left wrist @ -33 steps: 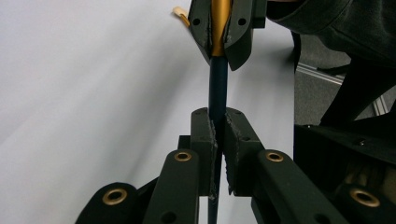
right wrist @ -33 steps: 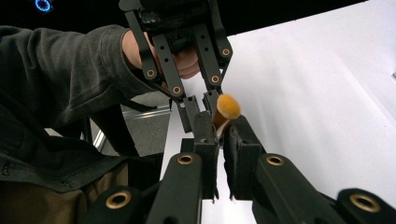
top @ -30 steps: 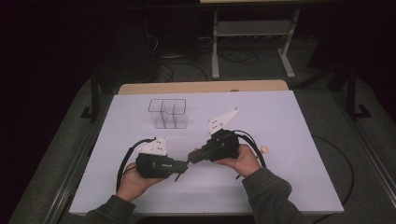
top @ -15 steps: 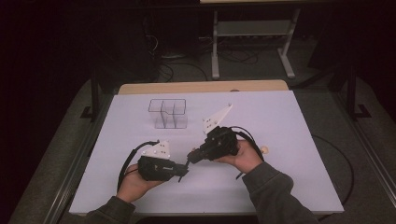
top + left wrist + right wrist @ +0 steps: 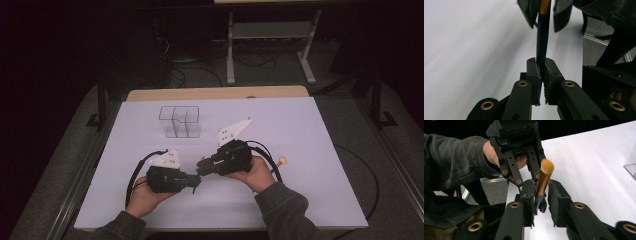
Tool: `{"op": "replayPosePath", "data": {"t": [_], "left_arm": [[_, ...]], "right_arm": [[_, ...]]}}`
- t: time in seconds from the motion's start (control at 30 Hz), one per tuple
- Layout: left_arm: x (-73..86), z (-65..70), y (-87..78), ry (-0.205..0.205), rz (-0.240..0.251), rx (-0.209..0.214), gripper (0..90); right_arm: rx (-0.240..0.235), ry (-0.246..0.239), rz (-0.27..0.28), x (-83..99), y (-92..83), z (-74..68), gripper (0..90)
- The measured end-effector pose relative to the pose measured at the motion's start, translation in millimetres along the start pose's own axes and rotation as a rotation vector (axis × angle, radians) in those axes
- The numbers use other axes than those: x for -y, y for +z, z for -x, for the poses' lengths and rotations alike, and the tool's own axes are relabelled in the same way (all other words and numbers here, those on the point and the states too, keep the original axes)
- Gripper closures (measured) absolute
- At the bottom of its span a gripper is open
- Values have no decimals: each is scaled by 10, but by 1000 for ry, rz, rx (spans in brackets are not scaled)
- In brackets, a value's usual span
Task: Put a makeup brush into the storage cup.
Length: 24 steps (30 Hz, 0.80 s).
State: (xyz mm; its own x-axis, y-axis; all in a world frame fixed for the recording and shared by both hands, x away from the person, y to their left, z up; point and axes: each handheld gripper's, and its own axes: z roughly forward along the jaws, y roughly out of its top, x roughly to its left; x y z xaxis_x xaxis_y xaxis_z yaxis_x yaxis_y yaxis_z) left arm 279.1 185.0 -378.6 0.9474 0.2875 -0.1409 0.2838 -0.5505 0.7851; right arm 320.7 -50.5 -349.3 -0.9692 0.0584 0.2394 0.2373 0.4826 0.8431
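The left gripper [image 5: 541, 80] clamps its fingers [image 5: 534, 75] on the dark end of a pencil-like stick [image 5: 542, 42], held just above the white bench [image 5: 300, 130]. The stick's orange end sits between the fingers of the right gripper [image 5: 541, 200], which stand parted around it without touching. If the left gripper lets go before the right closes, the stick likely drops and rolls. A skewed squeeze could lever it out sideways. Farther off, the clear divided organizer [image 5: 180, 121] stands well apart.
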Motion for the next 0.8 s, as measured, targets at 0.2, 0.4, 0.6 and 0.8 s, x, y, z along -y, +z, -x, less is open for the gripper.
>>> {"op": "replayPosePath", "data": {"t": [0.2,0.4,0.6,0.8], "left_arm": [[7,-25,-18,-18,24,-5,839],[11,-23,1,-40,34,-6,839],[9,-22,10,-27,22,-5,838],[17,-2,1,-37,32,-19,834]], "right_arm": [[19,13,32,10,-5,3,719],[20,16,56,5,-8,11,733],[11,18,64,-8,6,10,817],[-5,32,59,-27,17,31,828]]}}
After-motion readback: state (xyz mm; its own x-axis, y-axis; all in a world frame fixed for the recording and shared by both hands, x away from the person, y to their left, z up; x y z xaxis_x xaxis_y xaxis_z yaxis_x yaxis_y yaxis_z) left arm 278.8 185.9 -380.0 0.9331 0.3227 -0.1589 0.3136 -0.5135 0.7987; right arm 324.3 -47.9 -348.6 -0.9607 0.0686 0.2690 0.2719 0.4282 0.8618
